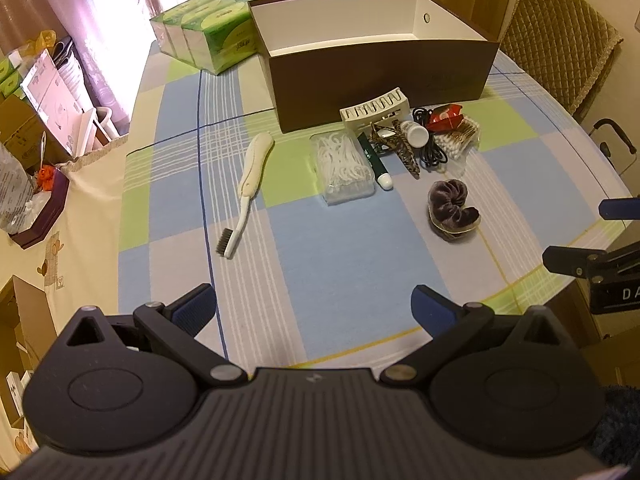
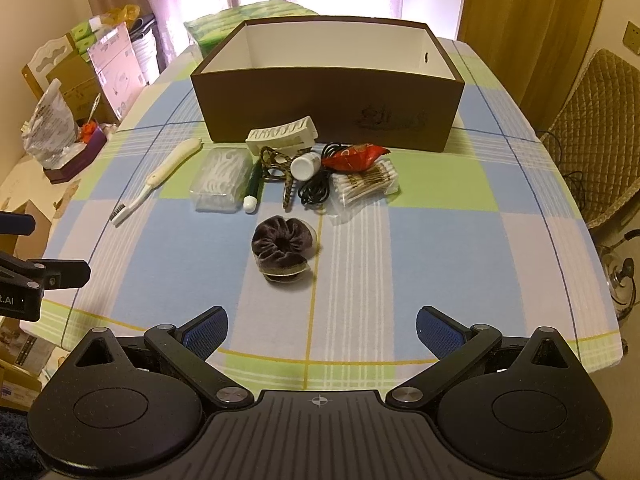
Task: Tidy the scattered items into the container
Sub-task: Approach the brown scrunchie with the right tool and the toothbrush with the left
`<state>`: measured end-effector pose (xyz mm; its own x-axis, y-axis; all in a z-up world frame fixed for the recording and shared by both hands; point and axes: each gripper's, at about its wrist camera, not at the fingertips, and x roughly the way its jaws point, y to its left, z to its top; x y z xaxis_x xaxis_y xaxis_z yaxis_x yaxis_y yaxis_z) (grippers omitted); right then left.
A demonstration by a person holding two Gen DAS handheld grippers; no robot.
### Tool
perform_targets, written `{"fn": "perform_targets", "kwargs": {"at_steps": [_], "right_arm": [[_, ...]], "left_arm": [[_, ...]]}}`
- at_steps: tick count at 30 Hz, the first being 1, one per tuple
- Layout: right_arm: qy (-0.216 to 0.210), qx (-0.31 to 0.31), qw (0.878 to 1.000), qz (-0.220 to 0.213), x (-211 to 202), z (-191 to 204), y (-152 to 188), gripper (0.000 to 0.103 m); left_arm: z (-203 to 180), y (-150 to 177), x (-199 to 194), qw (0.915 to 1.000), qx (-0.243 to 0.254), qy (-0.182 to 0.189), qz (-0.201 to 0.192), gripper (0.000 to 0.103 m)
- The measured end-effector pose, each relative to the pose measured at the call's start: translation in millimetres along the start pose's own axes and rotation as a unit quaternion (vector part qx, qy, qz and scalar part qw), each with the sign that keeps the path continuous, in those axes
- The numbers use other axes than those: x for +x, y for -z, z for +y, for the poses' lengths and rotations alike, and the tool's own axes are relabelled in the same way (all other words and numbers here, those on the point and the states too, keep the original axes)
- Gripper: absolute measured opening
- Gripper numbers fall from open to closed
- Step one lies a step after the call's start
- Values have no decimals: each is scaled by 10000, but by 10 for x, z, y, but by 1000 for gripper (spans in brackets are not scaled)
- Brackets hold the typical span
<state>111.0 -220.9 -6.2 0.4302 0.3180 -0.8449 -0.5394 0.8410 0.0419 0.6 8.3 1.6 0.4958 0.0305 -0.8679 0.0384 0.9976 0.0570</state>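
A brown box (image 1: 380, 76) (image 2: 328, 108) with a white inside stands open at the far side of the checked tablecloth. In front of it lie a white toothbrush (image 1: 250, 176) (image 2: 160, 176), a clear case of floss picks (image 1: 344, 164) (image 2: 220, 180), a green tube (image 1: 376, 162) (image 2: 253, 188), a cream comb holder (image 1: 376, 110) (image 2: 282, 136), a white bottle (image 1: 416, 132) (image 2: 306, 165), a black cable (image 1: 432, 152) (image 2: 316, 192), a red packet (image 1: 444, 116) (image 2: 354, 158), cotton swabs (image 1: 458, 140) (image 2: 366, 184) and a purple scrunchie (image 1: 450, 208) (image 2: 282, 248). My left gripper (image 1: 314, 312) and right gripper (image 2: 322, 330) hover open over the near table edge, empty.
Green tissue packs (image 1: 212, 28) (image 2: 224, 24) sit behind the box. A quilted chair (image 1: 560, 40) (image 2: 592, 132) stands at the right. Cardboard boxes and bags (image 1: 36, 112) (image 2: 80, 80) crowd the left side beyond the table.
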Motion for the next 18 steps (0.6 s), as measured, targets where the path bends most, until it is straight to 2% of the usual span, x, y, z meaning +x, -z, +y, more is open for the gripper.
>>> {"fn": "perform_targets", "kwargs": {"at_steps": [18], "right_arm": [[-147, -73, 9998, 76, 151, 44, -117, 103]], "left_arm": [[77, -16, 89, 9998, -61, 117, 138, 102]]}}
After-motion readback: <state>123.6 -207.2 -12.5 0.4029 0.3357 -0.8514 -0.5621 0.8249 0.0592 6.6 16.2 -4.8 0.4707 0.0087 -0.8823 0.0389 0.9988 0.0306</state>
